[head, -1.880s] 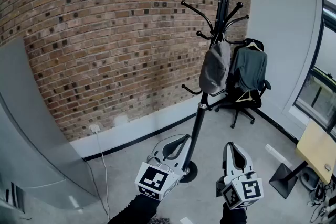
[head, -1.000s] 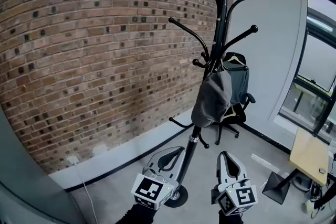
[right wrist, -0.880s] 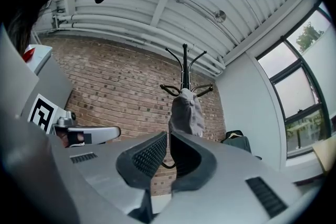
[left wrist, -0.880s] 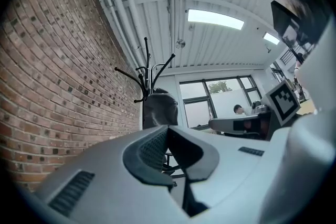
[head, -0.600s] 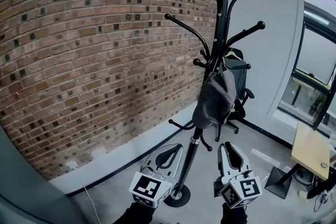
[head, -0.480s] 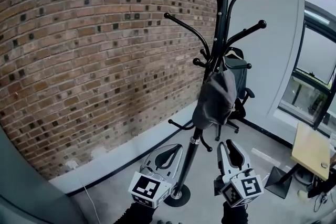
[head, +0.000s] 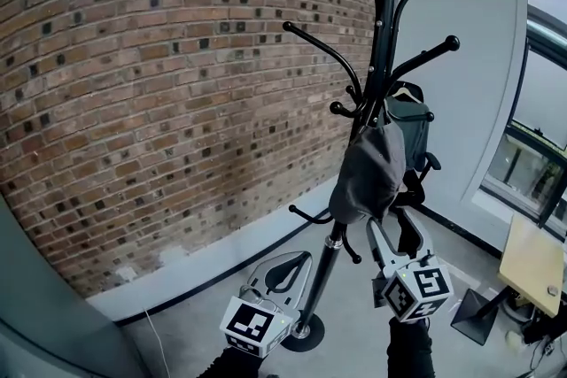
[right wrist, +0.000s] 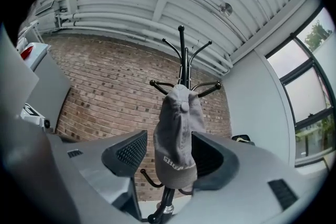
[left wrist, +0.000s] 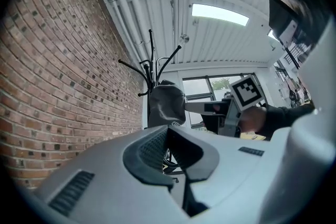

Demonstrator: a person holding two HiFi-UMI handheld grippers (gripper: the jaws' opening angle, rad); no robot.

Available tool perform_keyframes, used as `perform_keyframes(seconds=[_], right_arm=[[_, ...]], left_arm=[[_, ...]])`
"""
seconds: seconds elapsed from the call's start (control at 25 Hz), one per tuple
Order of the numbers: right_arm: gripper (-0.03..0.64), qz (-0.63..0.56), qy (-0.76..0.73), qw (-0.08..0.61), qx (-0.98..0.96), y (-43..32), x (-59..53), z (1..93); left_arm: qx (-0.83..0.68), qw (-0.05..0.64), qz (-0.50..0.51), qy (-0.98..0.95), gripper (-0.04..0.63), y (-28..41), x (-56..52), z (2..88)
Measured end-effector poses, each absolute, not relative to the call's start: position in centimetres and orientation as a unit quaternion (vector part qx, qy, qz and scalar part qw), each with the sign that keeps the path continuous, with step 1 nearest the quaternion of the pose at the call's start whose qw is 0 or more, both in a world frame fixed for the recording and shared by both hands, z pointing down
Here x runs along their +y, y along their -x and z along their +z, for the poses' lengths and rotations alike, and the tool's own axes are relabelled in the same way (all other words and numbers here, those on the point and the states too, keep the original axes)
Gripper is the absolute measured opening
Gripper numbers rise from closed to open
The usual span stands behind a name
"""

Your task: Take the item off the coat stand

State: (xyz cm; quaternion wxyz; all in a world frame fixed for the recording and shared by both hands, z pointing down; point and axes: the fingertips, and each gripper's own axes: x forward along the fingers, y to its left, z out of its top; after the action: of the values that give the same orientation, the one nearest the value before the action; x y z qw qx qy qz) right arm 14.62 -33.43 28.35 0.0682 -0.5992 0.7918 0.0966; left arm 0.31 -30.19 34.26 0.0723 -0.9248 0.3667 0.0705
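A grey cap [head: 372, 177] hangs from a hook on the black coat stand [head: 383, 40]. My right gripper [head: 394, 230] is raised just under the cap, jaws opening. In the right gripper view the cap [right wrist: 176, 128] hangs down between the two dark pads [right wrist: 126, 152] with a gap on the left side; I see no pad pressing on it. My left gripper [head: 288, 266] stays low beside the stand's pole, its jaws together with nothing in them. In the left gripper view the cap [left wrist: 165, 105] shows ahead, with the right gripper [left wrist: 210, 107] reaching toward it.
A brick wall [head: 159, 84] runs behind the stand. An office chair with a dark jacket [head: 409, 115] is behind the pole. The stand's round base [head: 306, 334] is on the floor. A pale desk [head: 532, 266] and windows [head: 540, 102] are at the right.
My right gripper has risen up to the cap's lower end and its jaws have spread apart. The stand and cap have come closer. The left gripper stays low.
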Motion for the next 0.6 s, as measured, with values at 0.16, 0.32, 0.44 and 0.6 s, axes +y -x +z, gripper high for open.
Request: perform_keyframes(seconds=[0.16,0.32,0.44,0.6], right_arm=[[0.247,0.124,0.600,0.066,0.787,-15.3,-34.9,25.8],[0.247,0.118,0.588,0.065,0.798,-14.9,-36.7,24.2],[0.247,0.095,0.582,0.050,0.806,-14.6,-38.3,24.8],[0.245,0.078,0.585,0.032,0.806,-14.3,-39.4,25.7]], left_arm=[[0.375,0.081,0.059,0.922,0.008,-0.2,-30.2,34.2],[0.384,0.081,0.053,0.918,0.008,0.2,-30.2,34.5],[0.388,0.084,0.050,0.917,0.008,0.3,-30.1,34.5],[0.394,0.082,0.049,0.914,0.008,0.6,-30.0,34.6]])
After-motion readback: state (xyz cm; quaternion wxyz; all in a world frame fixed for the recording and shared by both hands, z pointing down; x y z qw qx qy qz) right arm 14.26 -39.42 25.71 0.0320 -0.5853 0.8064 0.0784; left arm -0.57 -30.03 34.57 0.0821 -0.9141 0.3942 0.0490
